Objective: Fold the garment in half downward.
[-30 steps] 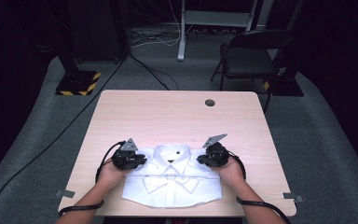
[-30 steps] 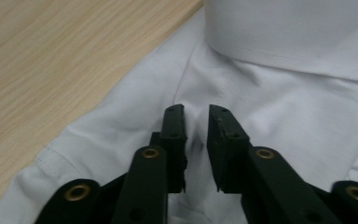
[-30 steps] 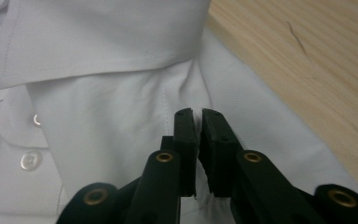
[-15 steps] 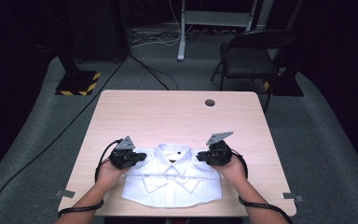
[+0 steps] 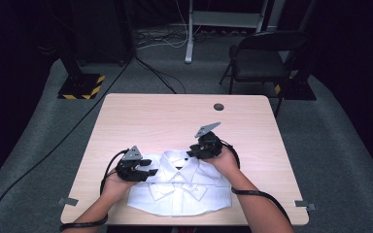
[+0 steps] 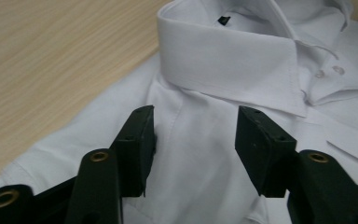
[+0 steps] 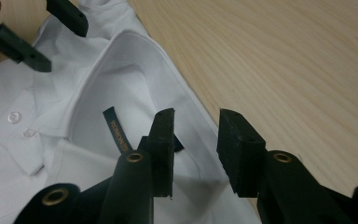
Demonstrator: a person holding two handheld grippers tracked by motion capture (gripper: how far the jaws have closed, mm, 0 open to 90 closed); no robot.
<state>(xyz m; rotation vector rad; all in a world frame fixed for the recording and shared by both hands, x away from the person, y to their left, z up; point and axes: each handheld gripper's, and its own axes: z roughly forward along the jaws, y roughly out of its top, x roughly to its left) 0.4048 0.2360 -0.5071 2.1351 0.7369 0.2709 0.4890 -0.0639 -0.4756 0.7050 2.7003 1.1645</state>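
A folded white shirt [image 5: 179, 189] lies collar-up on the wooden table [image 5: 175, 116], close to the front edge. My left gripper [image 5: 151, 167] hovers over the shirt's left shoulder. Its jaws have just been opening and now stand apart [image 6: 193, 149] over flat cloth below the collar [image 6: 233, 60], pinching nothing. My right gripper [image 5: 190, 151] is over the back of the collar. Its jaws have also just been opening [image 7: 196, 149], and nothing is pressed between the pads. A dark neck label [image 7: 116, 130] shows inside the collar. The left gripper [image 7: 61, 45] shows open farther off in the right gripper view.
A small round hole [image 5: 218, 107] sits in the table's far right part. Beyond the table stand a dark chair [image 5: 262, 58] and a stand base with yellow-black stripes [image 5: 80, 87]. Cables run across the grey floor.
Both grippers have gone from shut to open. The right gripper has lifted and shifted left toward the collar's middle. The left hand has stayed in place.
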